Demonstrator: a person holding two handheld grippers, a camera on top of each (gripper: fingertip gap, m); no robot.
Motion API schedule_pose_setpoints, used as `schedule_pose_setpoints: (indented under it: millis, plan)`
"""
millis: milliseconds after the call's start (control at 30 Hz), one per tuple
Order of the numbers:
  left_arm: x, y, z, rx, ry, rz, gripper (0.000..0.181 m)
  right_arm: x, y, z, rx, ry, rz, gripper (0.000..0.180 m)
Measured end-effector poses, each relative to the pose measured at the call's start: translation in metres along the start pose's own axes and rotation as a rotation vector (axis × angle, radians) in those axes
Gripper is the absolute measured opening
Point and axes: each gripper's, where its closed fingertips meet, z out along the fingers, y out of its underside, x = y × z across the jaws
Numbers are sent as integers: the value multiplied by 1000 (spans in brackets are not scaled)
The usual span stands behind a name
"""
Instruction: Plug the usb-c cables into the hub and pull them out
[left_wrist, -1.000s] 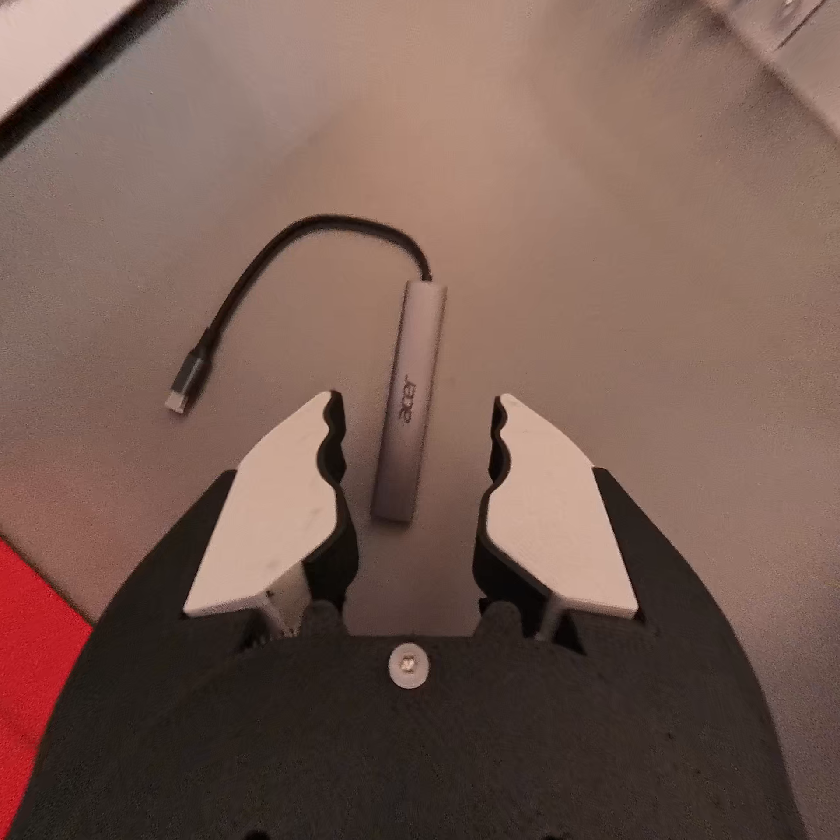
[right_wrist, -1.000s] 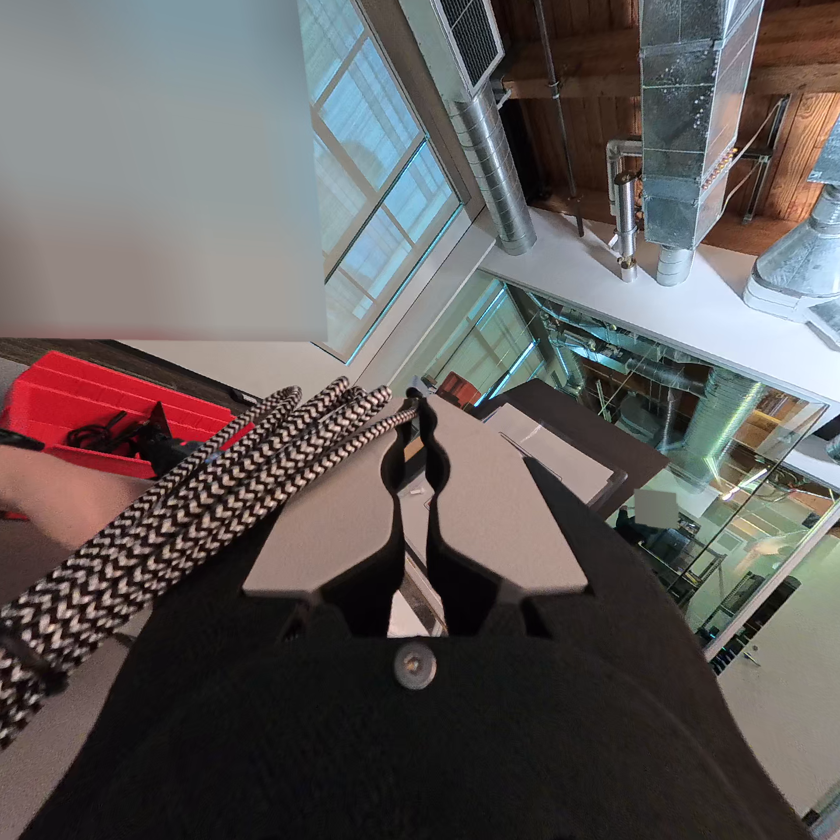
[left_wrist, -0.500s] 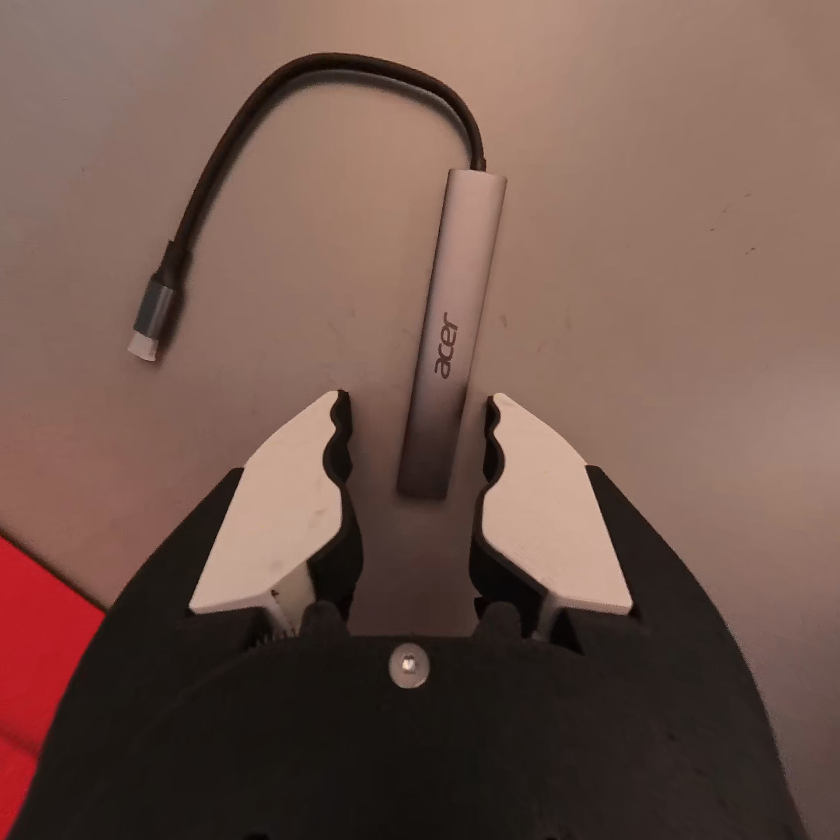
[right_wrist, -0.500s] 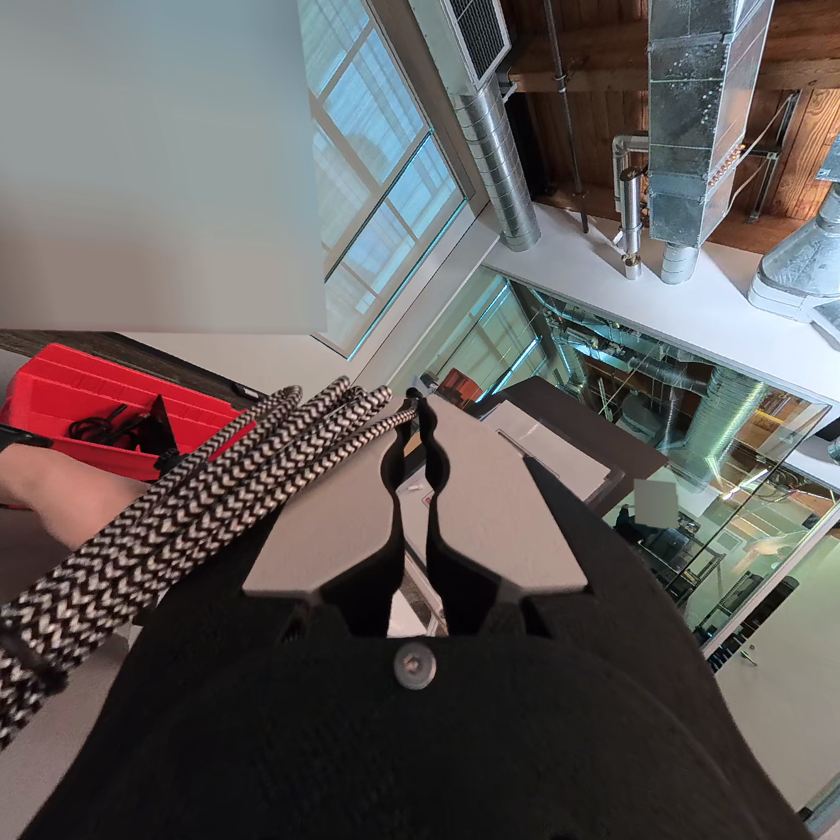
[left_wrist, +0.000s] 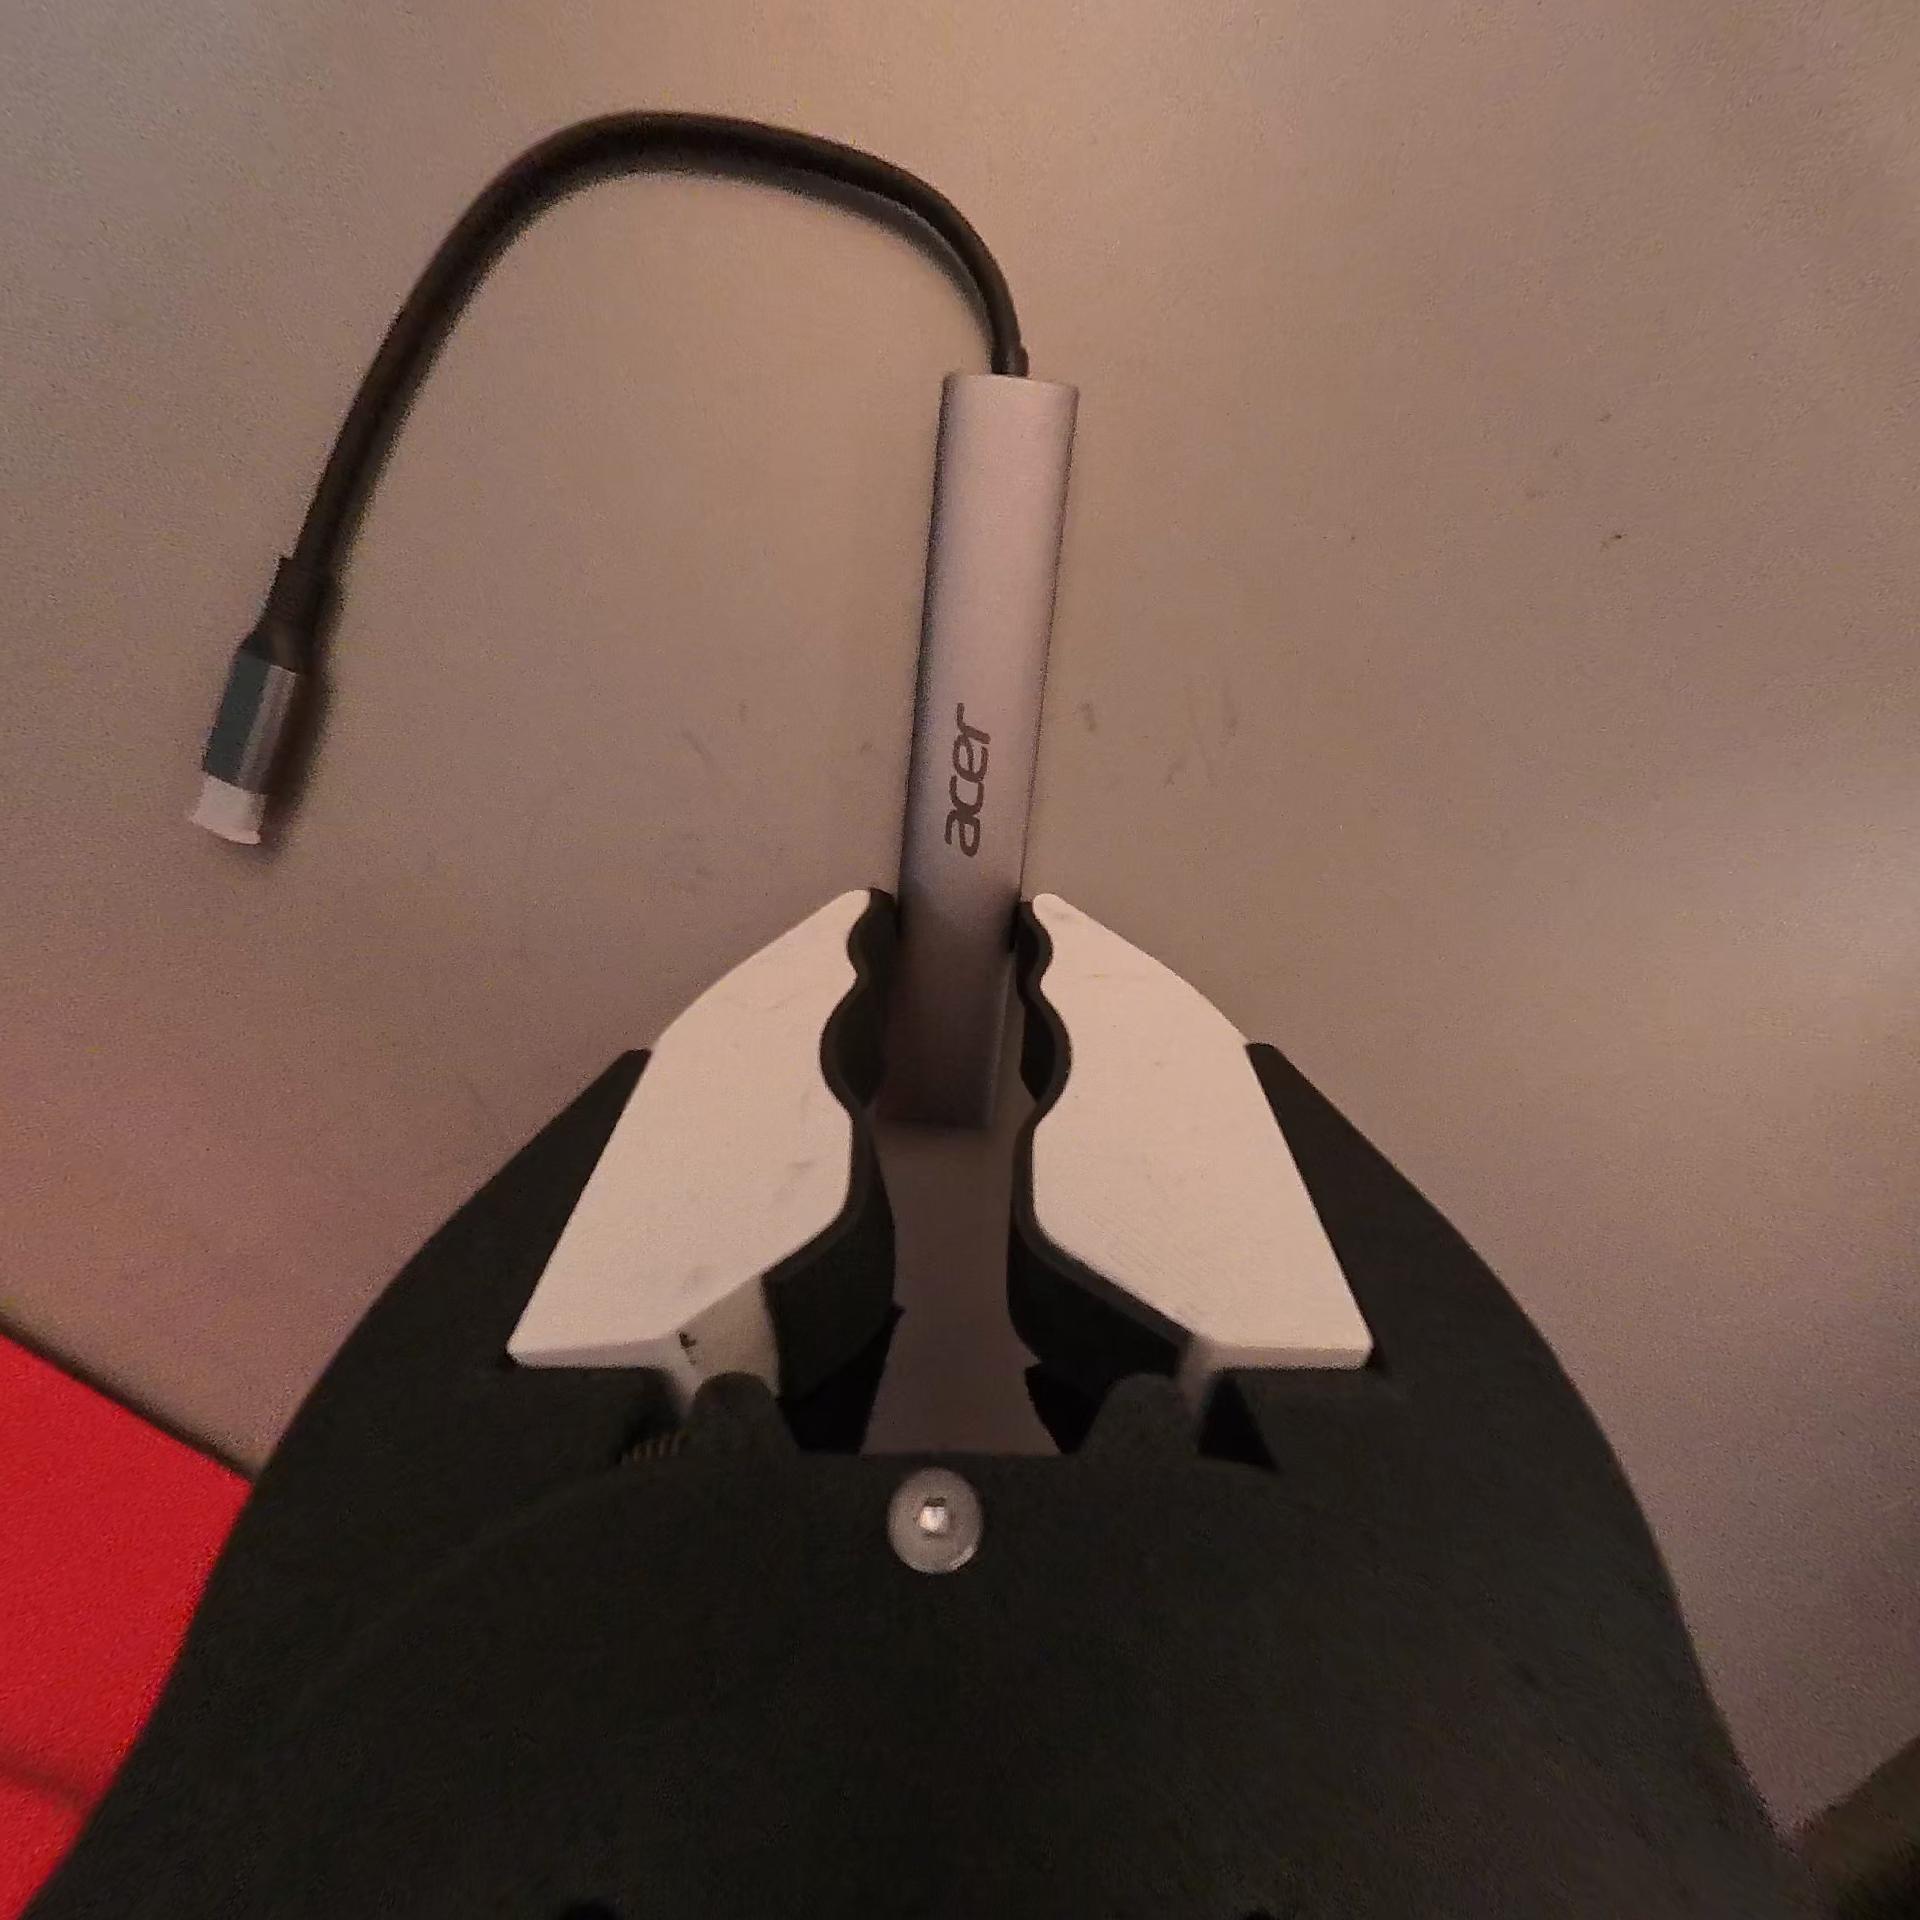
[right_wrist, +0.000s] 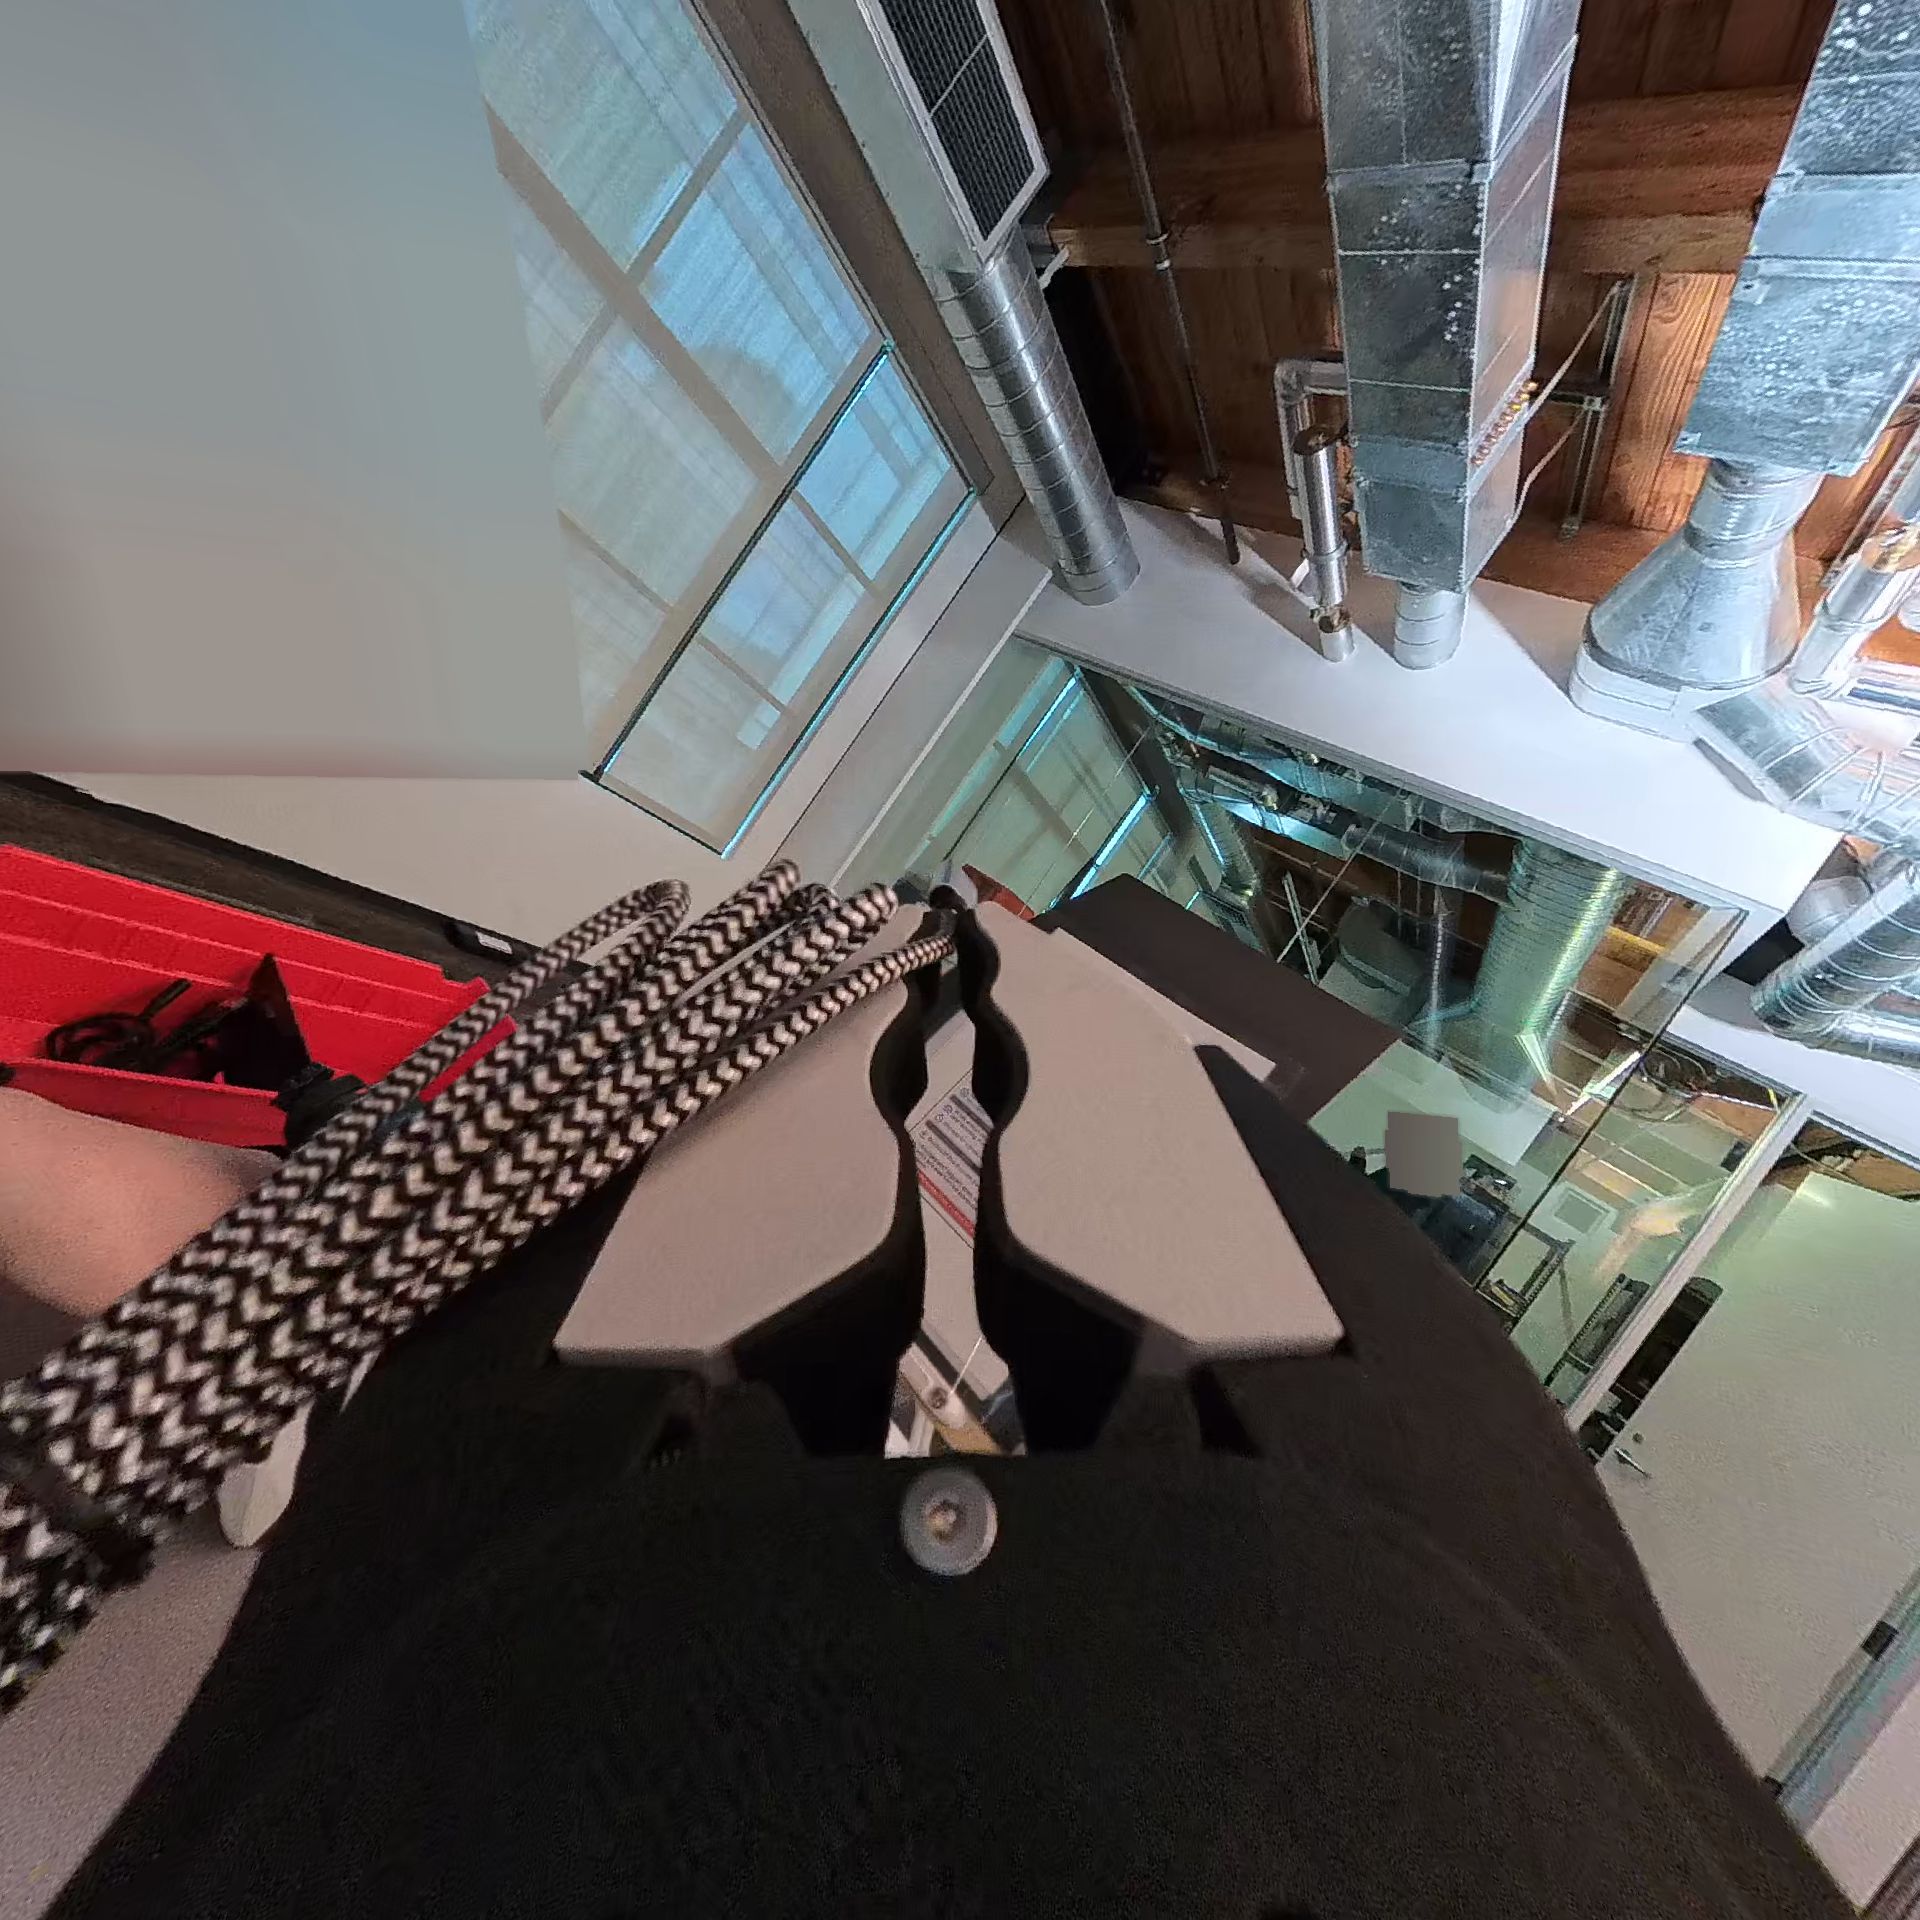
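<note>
A slim silver hub (left_wrist: 987, 665) lies on the grey table (left_wrist: 1455, 520), pointing away from me. Its short black lead (left_wrist: 665, 145) curves left to a loose usb-c plug (left_wrist: 244, 748). My left gripper (left_wrist: 951, 914) is shut on the hub's near end, with both white fingertips (left_wrist: 831, 935) against its sides. In the right wrist view my right gripper (right_wrist: 940, 914) is raised and tilted up toward the ceiling. It is shut on the end of a black-and-white braided cable (right_wrist: 468, 1101), whose bundled loops hang off to the lower left. The cable's plug is hidden between the tips.
A red bin (right_wrist: 156, 935) holding dark cables stands at the left in the right wrist view, and a red patch (left_wrist: 83, 1558) shows at the left wrist view's lower left. A person's forearm (right_wrist: 94, 1195) is below the bin. Windows and ducts (right_wrist: 1434, 312) fill the background. The tips of one gripper are about 45 centimeters away from the tips of the other.
My left gripper has moved forward over the hub's near end and closed on it. The right gripper has stayed raised with the braided cable, barely shifting.
</note>
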Motion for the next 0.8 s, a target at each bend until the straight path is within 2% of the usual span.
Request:
schedule_pose_setpoints:
  millis: [33,133,300,600,700,800]
  plan:
    - [2,-1,0,3,23,-12,22,1,0,-1,-2,3,0,3]
    - [10,-4,-2,31,115,-52,22,4,2,-2,-12,9,4,3]
    - [35,-17,-16,116,407,-170,22,3,7,0,-32,0,12,3]
    - [76,-57,-80,386,1102,-383,22,-14,22,14,-92,-58,41,3]
    - [73,-67,-98,489,1170,-404,21,-26,34,22,-136,-93,46,3]
    - [73,-77,-121,621,1161,-326,22,-41,49,32,-189,-130,48,3]
